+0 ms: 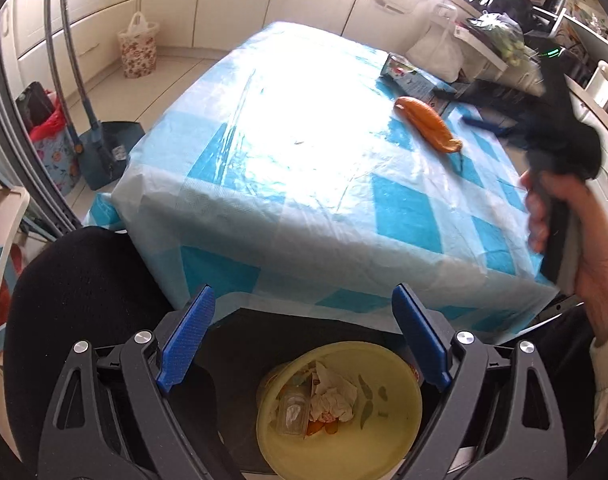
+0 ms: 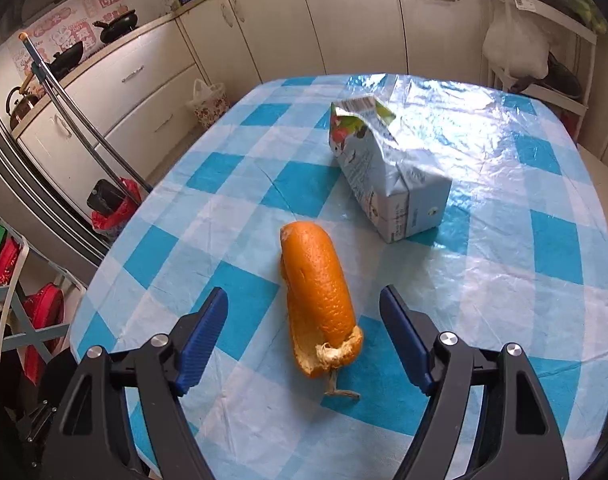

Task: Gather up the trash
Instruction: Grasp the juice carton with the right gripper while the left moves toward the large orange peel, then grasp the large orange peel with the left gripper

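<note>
Right gripper (image 2: pixel 304 334) hangs low over the blue-and-white checked plastic-covered surface (image 2: pixel 504 280), blue-padded jaws spread wide and nothing between them gripped. The curled orange peel strip (image 2: pixel 318 300) lies flat on the surface right in that gap, its near torn end with a stringy bit of pith level with the fingertips, its rounded far end reaching out beyond them. The peel sits slightly nearer the right finger than the left, touching neither. Farther out and to the right of the peel, close by but apart from it, a crumpled pale-blue drink carton (image 2: pixel 384 176) lies on its side, opened top pointing away.

Over on the other side, the left gripper (image 1: pixel 304 336) is also spread wide and empty, held off the near edge of the surface, above a round yellow plastic bowl (image 1: pixel 388 432). The bowl already holds crumpled white tissue (image 1: pixel 334 396), a clear plastic wrapper and some orange scraps. From this view the peel (image 1: pixel 428 124) shows far off on the right side of the surface, with the person's right hand (image 1: pixel 572 236) clutching the other tool's handle at the right edge.
</note>
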The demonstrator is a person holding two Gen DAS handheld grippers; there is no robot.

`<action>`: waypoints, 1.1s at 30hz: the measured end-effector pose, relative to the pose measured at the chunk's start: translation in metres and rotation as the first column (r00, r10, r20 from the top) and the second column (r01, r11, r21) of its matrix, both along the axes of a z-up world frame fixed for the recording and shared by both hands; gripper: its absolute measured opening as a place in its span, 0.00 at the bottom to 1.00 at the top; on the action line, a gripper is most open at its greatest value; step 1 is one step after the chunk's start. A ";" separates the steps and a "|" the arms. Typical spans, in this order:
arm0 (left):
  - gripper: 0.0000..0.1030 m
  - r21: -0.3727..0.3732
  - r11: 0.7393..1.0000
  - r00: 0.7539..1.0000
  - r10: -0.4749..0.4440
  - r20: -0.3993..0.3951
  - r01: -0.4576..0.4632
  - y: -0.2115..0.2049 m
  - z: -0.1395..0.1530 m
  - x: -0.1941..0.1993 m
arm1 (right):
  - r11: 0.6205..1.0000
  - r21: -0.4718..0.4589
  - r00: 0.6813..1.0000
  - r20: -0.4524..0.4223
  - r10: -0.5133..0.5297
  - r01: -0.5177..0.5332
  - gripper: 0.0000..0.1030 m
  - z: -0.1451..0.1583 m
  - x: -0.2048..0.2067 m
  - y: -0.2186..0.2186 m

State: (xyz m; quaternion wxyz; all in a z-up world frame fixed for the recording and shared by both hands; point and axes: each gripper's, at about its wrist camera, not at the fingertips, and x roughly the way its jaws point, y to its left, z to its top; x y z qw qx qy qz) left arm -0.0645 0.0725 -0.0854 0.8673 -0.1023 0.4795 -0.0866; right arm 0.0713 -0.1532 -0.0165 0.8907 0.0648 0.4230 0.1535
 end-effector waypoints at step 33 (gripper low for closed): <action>0.86 -0.167 0.986 1.000 -0.026 -0.019 0.022 -0.110 0.038 0.170 | 0.993 -0.063 0.990 -0.088 -0.110 0.105 0.45 -0.008 0.064 -0.073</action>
